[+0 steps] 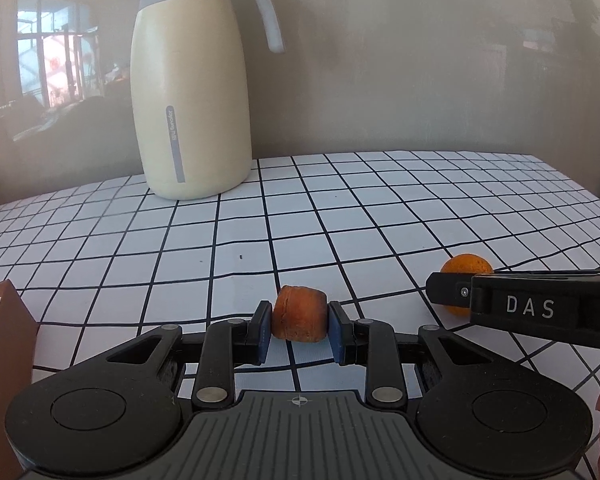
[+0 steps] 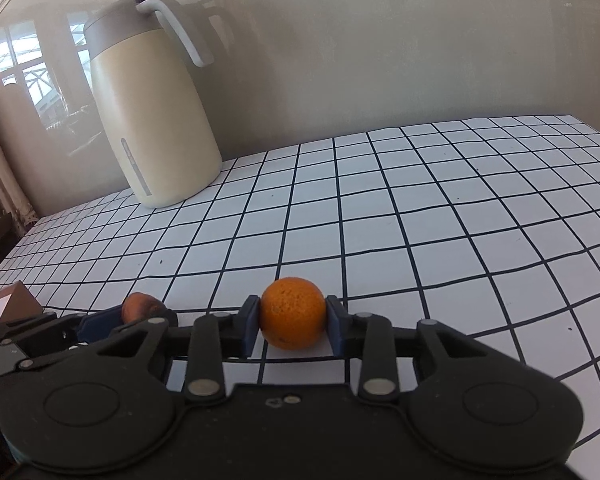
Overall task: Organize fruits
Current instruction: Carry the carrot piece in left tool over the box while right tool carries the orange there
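The left gripper (image 1: 299, 330) pinches a reddish-brown fruit (image 1: 299, 313); the right gripper (image 2: 292, 322) pinches an orange (image 2: 293, 312) over the checked tablecloth (image 2: 420, 220).

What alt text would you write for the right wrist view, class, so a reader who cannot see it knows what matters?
The right gripper has its jaws closed on a round orange just above a white tablecloth with a black grid. To its left, the left gripper holds a darker orange-brown fruit. A cream jug with a grey lid stands by the wall behind.
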{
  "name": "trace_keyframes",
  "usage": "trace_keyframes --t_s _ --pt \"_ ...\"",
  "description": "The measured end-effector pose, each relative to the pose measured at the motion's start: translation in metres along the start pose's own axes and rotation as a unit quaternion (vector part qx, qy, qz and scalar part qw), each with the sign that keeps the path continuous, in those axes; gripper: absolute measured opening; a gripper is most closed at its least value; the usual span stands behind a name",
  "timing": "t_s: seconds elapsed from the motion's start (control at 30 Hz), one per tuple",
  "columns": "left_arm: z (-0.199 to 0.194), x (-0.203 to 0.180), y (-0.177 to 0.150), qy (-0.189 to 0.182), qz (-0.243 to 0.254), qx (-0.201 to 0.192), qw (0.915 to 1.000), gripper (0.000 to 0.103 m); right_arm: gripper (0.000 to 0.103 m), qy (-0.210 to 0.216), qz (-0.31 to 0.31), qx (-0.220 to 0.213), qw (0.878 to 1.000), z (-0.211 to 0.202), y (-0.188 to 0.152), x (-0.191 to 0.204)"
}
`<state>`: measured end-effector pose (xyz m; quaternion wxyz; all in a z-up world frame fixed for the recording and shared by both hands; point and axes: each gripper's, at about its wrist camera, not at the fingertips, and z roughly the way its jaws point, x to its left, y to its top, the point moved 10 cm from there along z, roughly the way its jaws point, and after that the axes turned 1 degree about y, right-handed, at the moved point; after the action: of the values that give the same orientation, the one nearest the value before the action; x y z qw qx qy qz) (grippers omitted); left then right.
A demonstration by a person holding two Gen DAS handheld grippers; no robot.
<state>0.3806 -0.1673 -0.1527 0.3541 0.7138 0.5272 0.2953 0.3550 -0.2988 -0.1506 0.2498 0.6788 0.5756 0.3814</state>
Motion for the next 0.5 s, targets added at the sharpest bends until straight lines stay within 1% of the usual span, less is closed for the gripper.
trace_keyframes --t_s 0.17,0.3,0.5 --pt "-0.007 -0.001 -0.004 0.002 -0.006 -0.003 1.0000 0.030 0.026 0.008 0.006 -0.008 1.000 -0.008 0.002 0.001" --pt "-0.015 -0.001 -0.009 0.003 -0.008 0.000 1.0000 0.030 0.026 0.011 0.004 -0.001 1.000 -0.013 -0.002 0.003" --pt "-0.038 0.005 -0.014 0.012 -0.009 -0.007 0.9999 0.030 0.026 0.024 -0.007 -0.001 1.000 -0.027 -0.007 0.014"
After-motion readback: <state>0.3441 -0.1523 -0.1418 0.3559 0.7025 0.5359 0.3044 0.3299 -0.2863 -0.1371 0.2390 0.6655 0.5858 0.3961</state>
